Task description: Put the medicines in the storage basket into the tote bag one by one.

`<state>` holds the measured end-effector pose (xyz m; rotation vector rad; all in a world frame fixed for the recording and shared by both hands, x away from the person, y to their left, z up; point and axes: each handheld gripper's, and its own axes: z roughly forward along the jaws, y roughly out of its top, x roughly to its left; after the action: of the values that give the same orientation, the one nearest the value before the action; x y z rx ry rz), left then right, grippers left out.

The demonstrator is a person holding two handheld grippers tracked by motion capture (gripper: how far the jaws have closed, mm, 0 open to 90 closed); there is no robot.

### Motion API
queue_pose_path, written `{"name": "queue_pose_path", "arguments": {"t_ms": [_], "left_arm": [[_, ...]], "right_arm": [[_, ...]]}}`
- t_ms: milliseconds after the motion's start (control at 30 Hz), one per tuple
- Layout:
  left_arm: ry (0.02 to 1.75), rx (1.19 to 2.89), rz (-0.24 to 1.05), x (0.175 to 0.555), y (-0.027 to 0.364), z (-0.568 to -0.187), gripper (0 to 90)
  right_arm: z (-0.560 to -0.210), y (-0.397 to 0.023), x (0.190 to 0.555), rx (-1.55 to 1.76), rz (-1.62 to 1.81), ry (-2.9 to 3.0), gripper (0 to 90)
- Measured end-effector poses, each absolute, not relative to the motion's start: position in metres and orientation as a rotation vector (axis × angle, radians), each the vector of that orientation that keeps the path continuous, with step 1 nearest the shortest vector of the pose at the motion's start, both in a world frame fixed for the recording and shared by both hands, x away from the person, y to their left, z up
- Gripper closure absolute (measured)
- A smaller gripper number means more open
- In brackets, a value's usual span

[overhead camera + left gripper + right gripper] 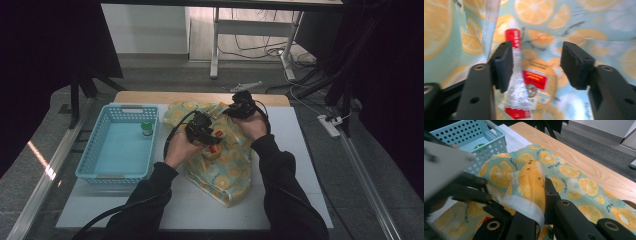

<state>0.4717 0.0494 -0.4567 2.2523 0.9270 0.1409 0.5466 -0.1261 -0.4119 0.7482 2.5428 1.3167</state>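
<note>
A cloth bag printed with orange slices lies in the middle of the table. My right gripper is at its far edge, shut on the bag's white-hemmed rim and holding it up. My left gripper stands open at the bag's mouth. In the left gripper view a clear packet with red ends lies between the gripper's jaws, close against the left one. Under the packet is a round tub with a red label. The printed bag cloth is behind them.
A light blue perforated basket stands at the left of the white board, holding a small green-capped jar. Bare wooden tabletop runs along the far edge. Both cables trail toward the person.
</note>
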Motion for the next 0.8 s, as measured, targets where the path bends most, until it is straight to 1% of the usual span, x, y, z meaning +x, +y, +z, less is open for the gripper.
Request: {"name": "queue_pose_path", "arguments": {"t_ms": [200, 400, 500, 633, 800], "left_arm": [[0.858, 2.217, 0.124, 0.458, 0.056, -0.442, 28.0], [0.849, 2.200, 0.144, 0.450, 0.067, -0.431, 16.7], [0.849, 2.191, 0.154, 0.449, 0.078, -0.427, 9.2], [0.860, 2.187, 0.168, 0.448, 0.095, -0.425, 5.0], [0.906, 2.164, 0.194, 0.445, 0.123, -0.421, 3.3]], "right_arm": [[-0.414, -0.126, 0.547, 0.756, 1.316, 2.543, 89.8], [-0.415, -0.126, 0.546, 0.752, 1.318, 2.544, 89.7], [-0.414, -0.126, 0.545, 0.748, 1.322, 2.547, 89.7], [-0.413, -0.127, 0.545, 0.745, 1.326, 2.550, 89.7], [-0.413, -0.128, 0.545, 0.749, 1.327, 2.551, 89.7]]}}
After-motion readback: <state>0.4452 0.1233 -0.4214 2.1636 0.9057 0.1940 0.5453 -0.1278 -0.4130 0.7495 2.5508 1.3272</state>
